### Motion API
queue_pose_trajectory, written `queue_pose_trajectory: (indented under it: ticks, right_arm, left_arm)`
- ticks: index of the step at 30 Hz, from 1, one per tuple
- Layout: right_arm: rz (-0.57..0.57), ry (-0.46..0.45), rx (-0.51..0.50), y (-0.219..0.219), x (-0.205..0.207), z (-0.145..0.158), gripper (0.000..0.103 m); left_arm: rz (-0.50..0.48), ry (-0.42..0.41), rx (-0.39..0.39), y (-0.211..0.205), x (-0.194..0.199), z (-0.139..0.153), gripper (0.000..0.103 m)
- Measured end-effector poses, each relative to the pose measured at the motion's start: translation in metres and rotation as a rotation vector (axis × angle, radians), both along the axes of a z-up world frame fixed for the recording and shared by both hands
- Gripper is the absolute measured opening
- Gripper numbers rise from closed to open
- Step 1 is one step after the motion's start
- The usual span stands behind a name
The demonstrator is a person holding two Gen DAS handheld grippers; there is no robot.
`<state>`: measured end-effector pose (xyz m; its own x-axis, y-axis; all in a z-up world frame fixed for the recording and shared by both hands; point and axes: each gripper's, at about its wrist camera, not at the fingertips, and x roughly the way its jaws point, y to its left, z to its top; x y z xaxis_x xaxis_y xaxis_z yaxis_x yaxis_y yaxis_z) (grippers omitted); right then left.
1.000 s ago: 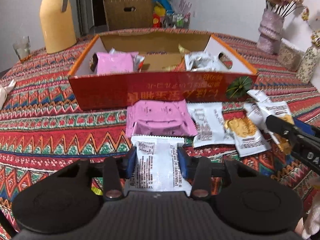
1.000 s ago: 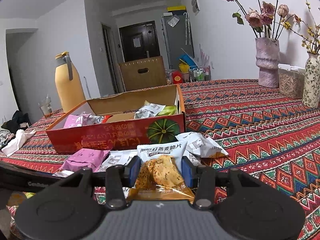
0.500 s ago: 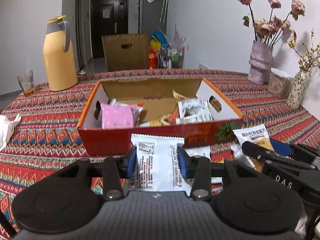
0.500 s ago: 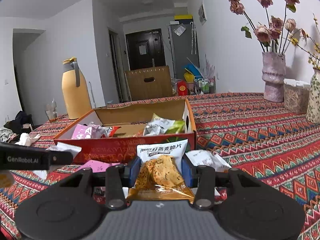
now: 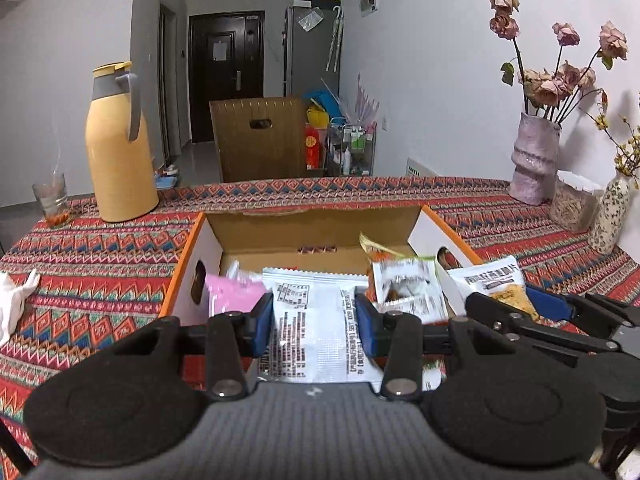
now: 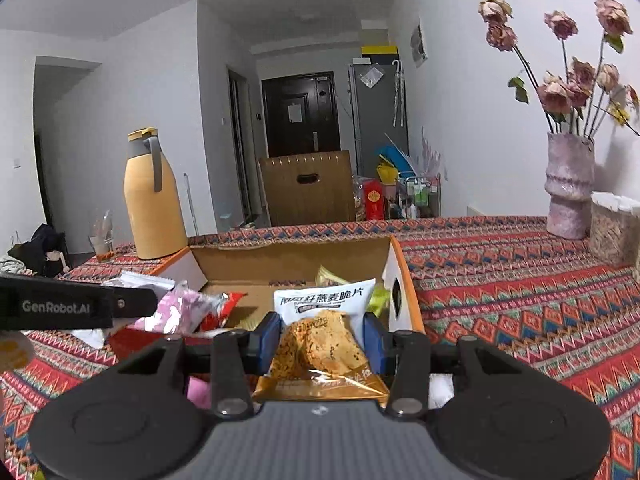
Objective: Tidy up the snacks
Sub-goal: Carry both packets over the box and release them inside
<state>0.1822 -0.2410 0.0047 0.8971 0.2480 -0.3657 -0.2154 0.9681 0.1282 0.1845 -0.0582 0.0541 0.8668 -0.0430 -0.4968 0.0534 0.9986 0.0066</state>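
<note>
- Snack packets are in both grippers: the left gripper (image 5: 315,322) has its jaws clamped on a white printed packet (image 5: 314,332), the right gripper (image 6: 320,338) on an oat-crisp packet (image 6: 320,336); both are held at the near edge of the open cardboard box (image 5: 304,236).
- Inside the box lie a pink packet (image 5: 236,294), a silver-white packet (image 5: 408,286) and a green-yellow wrapper (image 6: 332,276).
- Around the box on the patterned desk (image 6: 500,280) stand a yellow thermos (image 5: 118,148), a drinking glass (image 5: 52,198) and a vase of dried roses (image 5: 534,160).
- Gripper bodies hide the box's front wall and most of the desk before it; the silver-white packet is blurred.
</note>
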Motion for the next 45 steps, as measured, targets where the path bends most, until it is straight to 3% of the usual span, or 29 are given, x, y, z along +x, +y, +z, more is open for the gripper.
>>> queue_pose_trajectory:
  ticks: [16,27,29,30,32,34,35,37,45]
  right_arm:
    - [0.022,-0.013,-0.016,0.028,0.08,0.005,0.044]
    - [0.026,0.038,-0.021,0.027,0.1,-0.015,0.044]
    - [0.023,0.045,-0.018,0.026,0.101,-0.016,0.045]
    - [0.017,0.046,-0.017,0.025,0.101,-0.016,0.047]
    - [0.003,0.05,-0.018,0.023,0.102,-0.017,0.058]
    - [-0.022,0.051,-0.016,0.021,0.102,-0.018,0.086]
    - [-0.034,0.052,-0.015,0.019,0.103,-0.019,0.092]
    - [-0.051,0.056,-0.004,0.017,0.104,-0.019,0.103]
    - [-0.069,0.071,0.005,0.017,0.11,-0.022,0.103]
  left_arm:
    - [0.059,-0.076,-0.038,0.019,0.062,0.001,0.043]
    - [0.049,-0.035,-0.085,0.035,0.076,-0.017,0.044]
    - [0.052,-0.04,-0.091,0.036,0.074,-0.017,0.051]
    - [0.057,-0.041,-0.093,0.037,0.074,-0.017,0.056]
    - [0.079,-0.051,-0.091,0.039,0.072,-0.017,0.086]
    - [0.105,-0.059,-0.09,0.041,0.072,-0.016,0.099]
    - [0.112,-0.062,-0.092,0.042,0.071,-0.015,0.103]
    - [0.121,-0.059,-0.098,0.044,0.071,-0.014,0.103]
    - [0.137,-0.043,-0.097,0.044,0.073,-0.016,0.103]
